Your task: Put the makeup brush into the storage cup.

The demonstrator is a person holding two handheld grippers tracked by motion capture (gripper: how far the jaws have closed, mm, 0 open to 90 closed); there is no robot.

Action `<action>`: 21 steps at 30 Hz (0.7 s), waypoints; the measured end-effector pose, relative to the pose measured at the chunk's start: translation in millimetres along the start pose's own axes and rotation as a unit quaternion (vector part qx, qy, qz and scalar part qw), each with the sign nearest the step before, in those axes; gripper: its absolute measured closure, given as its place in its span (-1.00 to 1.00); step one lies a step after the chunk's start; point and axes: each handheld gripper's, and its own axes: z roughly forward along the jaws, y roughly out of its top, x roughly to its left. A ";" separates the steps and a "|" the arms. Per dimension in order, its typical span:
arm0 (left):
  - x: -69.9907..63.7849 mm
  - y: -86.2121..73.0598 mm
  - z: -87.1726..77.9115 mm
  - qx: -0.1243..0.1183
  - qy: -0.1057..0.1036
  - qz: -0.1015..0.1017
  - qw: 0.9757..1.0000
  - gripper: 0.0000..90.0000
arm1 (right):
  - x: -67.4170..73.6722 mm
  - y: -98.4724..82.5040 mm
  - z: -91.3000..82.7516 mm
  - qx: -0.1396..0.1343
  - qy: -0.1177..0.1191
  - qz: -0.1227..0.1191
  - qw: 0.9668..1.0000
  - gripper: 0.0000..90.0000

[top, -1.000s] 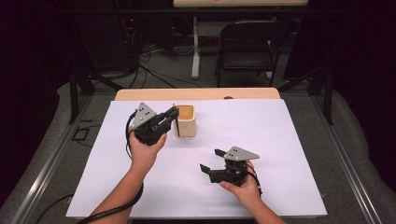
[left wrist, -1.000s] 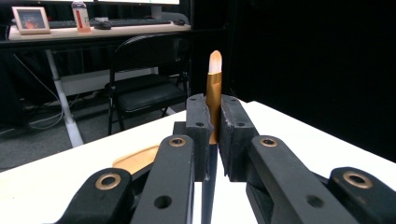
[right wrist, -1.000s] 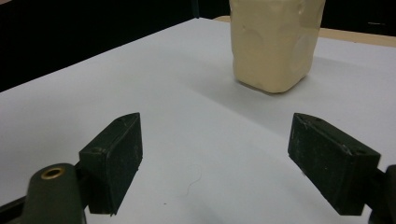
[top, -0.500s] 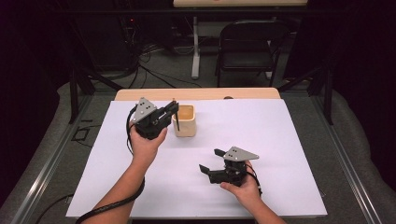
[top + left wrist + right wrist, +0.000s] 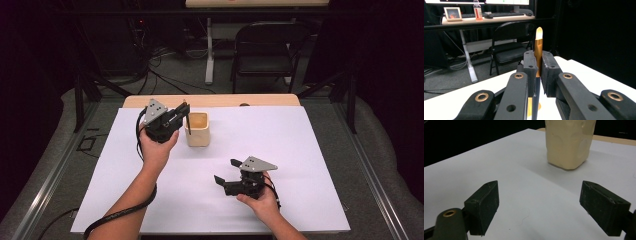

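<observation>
Left gripper (image 5: 184,114) clamped on a slim pen with a dark lower barrel, a copper-gold upper barrel and a pale rounded tip (image 5: 538,53). Pads (image 5: 531,65) pressed against both sides of the barrel, in the left gripper view. Pen upright or nearly so, long axis running up and down, pale end uppermost, dark end pointing toward the table.

Just beside the pen's lower end, on the person's right of it in the high view: a cream, square-sided open-topped holder (image 5: 198,129), standing upright on the white sheet covering the table (image 5: 320,150). Pen at the holder's near-left rim; whether its dark end hangs above the opening or just outside, hard to tell. Judged next need: a small shift toward the holder's mouth, barrel kept vertical, then a release.

Left hand (image 5: 156,150) clearly the nearer one to the holder. Right gripper (image 5: 227,171) well apart, low over the sheet, pointing leftward, jaws spread wide with nothing between them; same cream holder (image 5: 569,142) ahead of it in the right gripper view. Nothing on the sheet between pen and holder. Only obstacle worth minding: the holder's own rim, liable to catch the pen's end if tilted. Beyond the table, a black folding chair (image 5: 272,47), clear of the work.
</observation>
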 end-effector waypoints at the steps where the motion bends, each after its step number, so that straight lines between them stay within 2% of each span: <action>1: 0.5 0.5 0.7 -0.002 0.001 -0.001 1.000 0.85 | -0.2 0.0 0.0 0.000 0.000 0.000 1.000 -0.65; 21: 6.8 12.3 19.3 0.005 0.013 0.000 1.000 0.85 | -0.4 -0.6 0.8 -0.001 0.001 0.005 1.000 -0.65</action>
